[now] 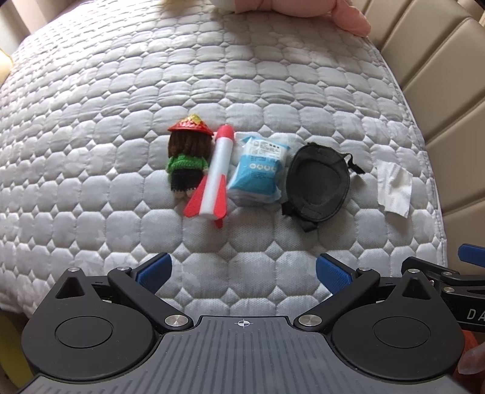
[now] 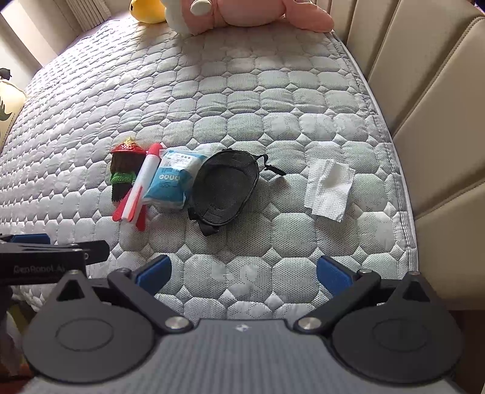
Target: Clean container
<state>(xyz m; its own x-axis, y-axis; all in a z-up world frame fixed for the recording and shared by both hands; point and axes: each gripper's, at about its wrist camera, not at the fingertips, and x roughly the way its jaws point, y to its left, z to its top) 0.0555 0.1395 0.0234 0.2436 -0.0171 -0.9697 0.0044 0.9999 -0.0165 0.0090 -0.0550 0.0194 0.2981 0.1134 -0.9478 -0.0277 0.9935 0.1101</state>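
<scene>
Both grippers, left (image 1: 242, 272) and right (image 2: 244, 272), gape wide, empty; pouch (image 2: 225, 192) lies mid-frame, tissue (image 2: 329, 189) right, seemingly laid ready for wiping.

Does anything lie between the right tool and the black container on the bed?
Nothing visible does. Only bare quilted mattress lies between the open right tool and the black container; the white tissue sits off to its right.

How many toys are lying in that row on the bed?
2: a knitted doll at the row's left end, and a red-and-white toy rocket right beside it. Plush toys also sit at the bed's far edge, cut off, so their number is unclear.
</scene>
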